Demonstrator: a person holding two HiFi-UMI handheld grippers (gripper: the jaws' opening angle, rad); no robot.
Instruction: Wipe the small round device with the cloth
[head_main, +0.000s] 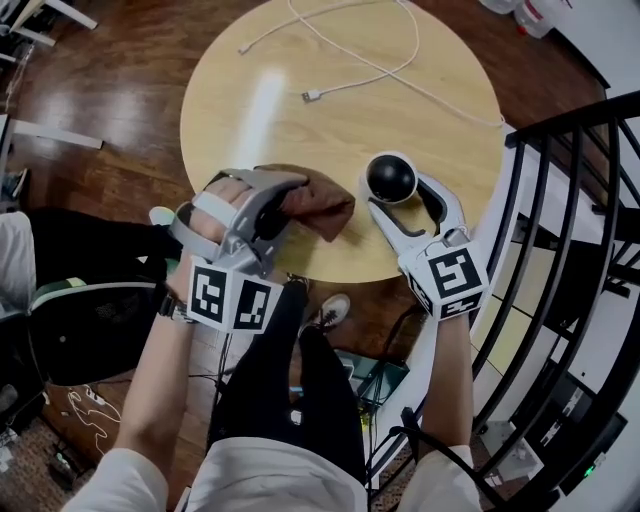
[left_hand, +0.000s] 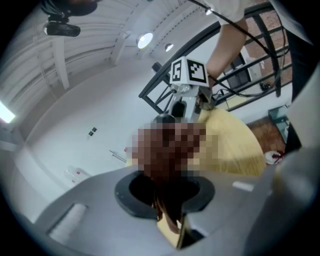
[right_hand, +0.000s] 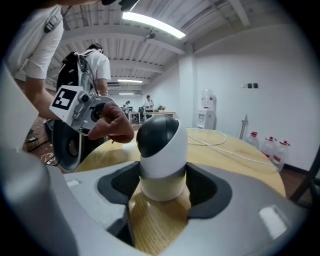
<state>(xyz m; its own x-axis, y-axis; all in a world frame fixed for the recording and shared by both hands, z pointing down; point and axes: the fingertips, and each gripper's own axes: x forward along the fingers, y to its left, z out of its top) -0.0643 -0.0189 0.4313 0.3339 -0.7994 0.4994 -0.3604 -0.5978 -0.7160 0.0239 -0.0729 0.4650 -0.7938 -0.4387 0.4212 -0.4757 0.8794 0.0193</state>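
The small round device (head_main: 390, 178), a black dome on a white body, stands near the right front edge of the round wooden table (head_main: 300, 130). My right gripper (head_main: 398, 196) is shut on it. In the right gripper view the device (right_hand: 160, 150) sits upright between the jaws, and both dark pads (right_hand: 202, 187) touch its white base. My left gripper (head_main: 283, 196) is shut on a brown cloth (head_main: 320, 207), which hangs just left of the device without touching it. In the left gripper view the cloth (left_hand: 170, 150) bunches out of the jaws, partly hidden by a mosaic patch.
A white cable (head_main: 360, 60) snakes across the far half of the table. A black metal railing (head_main: 560, 250) runs close along the right side. The person's legs and a shoe (head_main: 335, 310) are below the table's near edge. Water bottles (right_hand: 275, 147) stand on the floor beyond the table.
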